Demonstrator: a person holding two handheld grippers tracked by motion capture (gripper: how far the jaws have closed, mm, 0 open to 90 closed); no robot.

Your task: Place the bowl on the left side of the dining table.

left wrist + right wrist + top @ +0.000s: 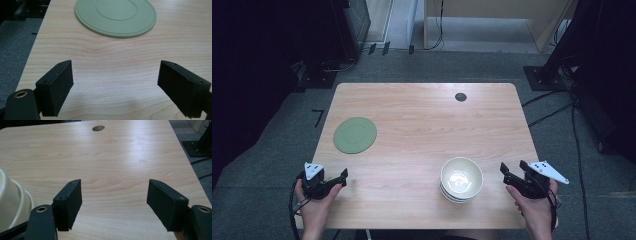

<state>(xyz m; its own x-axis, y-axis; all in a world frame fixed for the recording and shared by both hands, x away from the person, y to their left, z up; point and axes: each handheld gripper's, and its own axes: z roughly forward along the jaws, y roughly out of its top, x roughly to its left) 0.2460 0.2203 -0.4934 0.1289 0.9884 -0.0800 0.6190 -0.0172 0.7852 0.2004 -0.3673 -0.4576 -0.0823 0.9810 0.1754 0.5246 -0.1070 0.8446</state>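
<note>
both hand-held grippers are waiting, jaws apart, empty.
probably starting: right hand-held gripper point(512, 170) beside stacked bowls point(461, 179); left hand-held gripper point(343, 176) near green plate point(355, 134).

— What was seen of the room around the table point(412, 135)?

— A light wooden tabletop with rounded corners was set on a grey carpeted floor point(257, 200). A small dark round cable hole point(460, 97) was noted near its far edge.

— And beyond it?

— A pale wooden piece of furniture point(492, 20) was seen at the far side, with cables hung in front of it. Dark equipment stands point(557, 55) were placed at the right, and black cables point(579, 150) were trailed across the carpet there. The left side was left in deep shadow by black drapes or panels point(252, 75).

— How was it lit?

— A soft sheen was cast on the wood from above.
</note>
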